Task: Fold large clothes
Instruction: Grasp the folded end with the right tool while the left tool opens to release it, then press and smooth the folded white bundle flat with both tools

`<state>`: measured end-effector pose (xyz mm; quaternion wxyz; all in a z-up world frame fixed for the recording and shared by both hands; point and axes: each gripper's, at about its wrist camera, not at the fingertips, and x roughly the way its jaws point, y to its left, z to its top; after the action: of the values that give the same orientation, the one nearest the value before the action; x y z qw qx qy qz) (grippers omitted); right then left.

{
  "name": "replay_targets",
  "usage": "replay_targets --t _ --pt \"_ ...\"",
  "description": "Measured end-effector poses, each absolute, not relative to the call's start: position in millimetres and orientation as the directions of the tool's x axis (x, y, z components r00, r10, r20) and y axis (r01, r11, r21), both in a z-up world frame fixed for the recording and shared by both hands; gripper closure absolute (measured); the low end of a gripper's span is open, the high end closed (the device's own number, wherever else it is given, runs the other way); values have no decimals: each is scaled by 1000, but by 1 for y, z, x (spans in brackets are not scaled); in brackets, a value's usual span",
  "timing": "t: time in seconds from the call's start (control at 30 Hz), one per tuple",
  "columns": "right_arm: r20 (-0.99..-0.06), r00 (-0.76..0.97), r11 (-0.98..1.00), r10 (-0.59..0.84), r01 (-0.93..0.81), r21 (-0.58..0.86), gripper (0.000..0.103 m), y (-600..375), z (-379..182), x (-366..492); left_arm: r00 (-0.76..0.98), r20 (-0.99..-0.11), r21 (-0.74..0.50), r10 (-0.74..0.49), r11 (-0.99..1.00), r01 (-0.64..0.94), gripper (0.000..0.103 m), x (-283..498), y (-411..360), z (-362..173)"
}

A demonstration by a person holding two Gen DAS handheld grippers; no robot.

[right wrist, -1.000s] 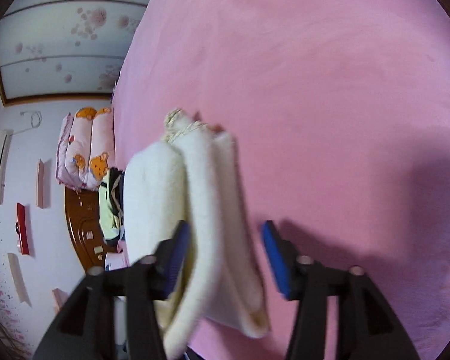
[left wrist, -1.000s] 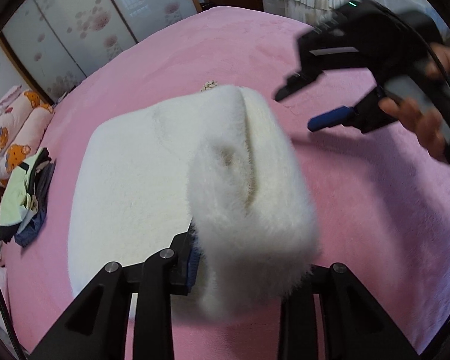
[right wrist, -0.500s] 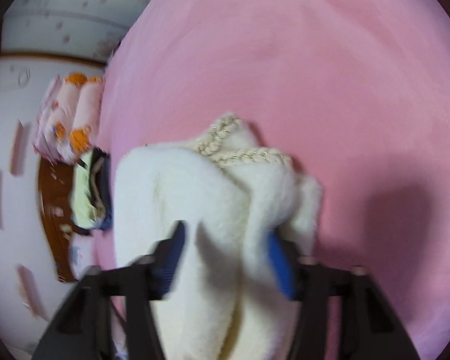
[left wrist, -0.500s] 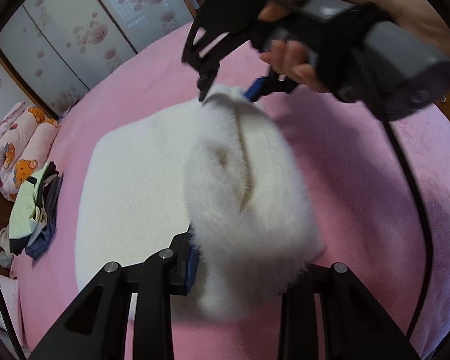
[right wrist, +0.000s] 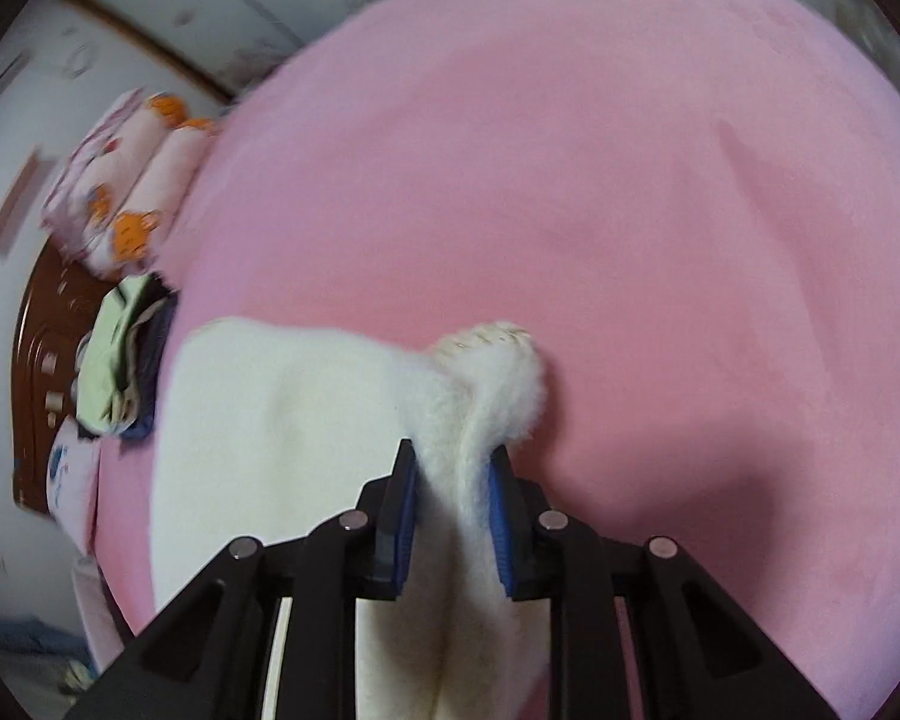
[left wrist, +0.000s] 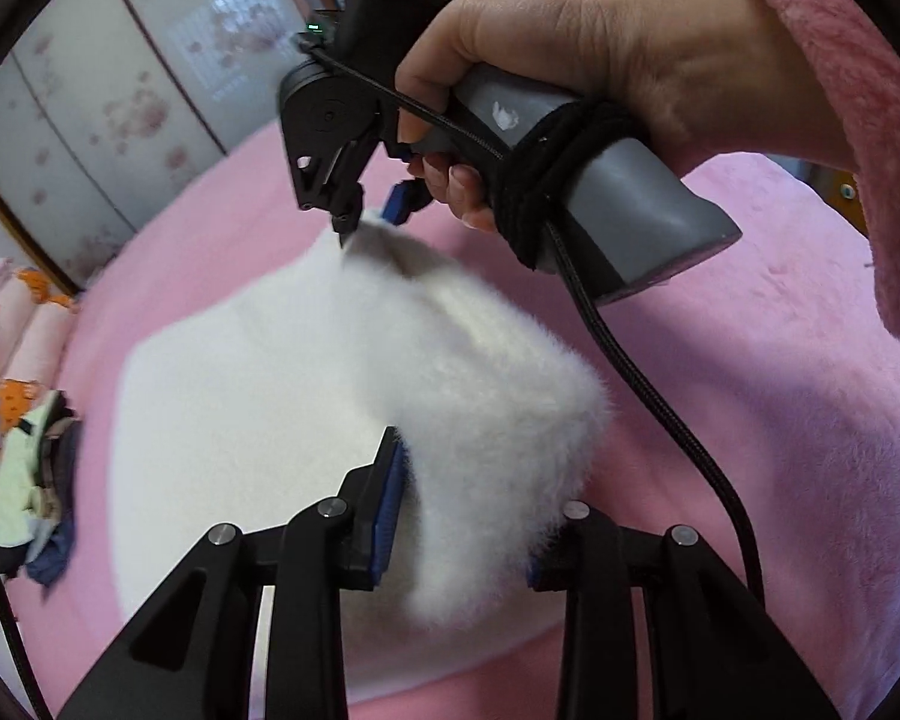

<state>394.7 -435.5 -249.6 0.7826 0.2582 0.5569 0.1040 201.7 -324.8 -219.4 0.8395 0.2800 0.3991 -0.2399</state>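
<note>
One fluffy white fleece garment (left wrist: 258, 408) lies on the pink plush bed (left wrist: 780, 420). Two claws pinch its raised fold: left claw (left wrist: 459, 516) near, right claw (left wrist: 369, 219) far. One clothes pile (left wrist: 30, 498) sits beside.

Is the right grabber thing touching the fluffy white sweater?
Touching. In the right wrist view, the right gripper has its jaws closed on a fold of the fluffy white sweater, fabric pressed against both blue pads.
</note>
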Motion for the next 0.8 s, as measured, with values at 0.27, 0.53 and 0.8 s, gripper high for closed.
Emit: replay_targets --t 0.27,0.53,0.8 --pt "-827 380 835 415 201 512 61 -464 -261 374 502 -835 271 -225 626 731 65 190 -312 -230" --pt "-843 466 894 269 205 398 59 -462 -205 342 442 -876 242 -192 618 748 54 202 -262 -193" --pt "-779 531 842 333 205 500 64 -424 -180 267 314 -921 -47 -230 867 497 55 265 -176 -160"
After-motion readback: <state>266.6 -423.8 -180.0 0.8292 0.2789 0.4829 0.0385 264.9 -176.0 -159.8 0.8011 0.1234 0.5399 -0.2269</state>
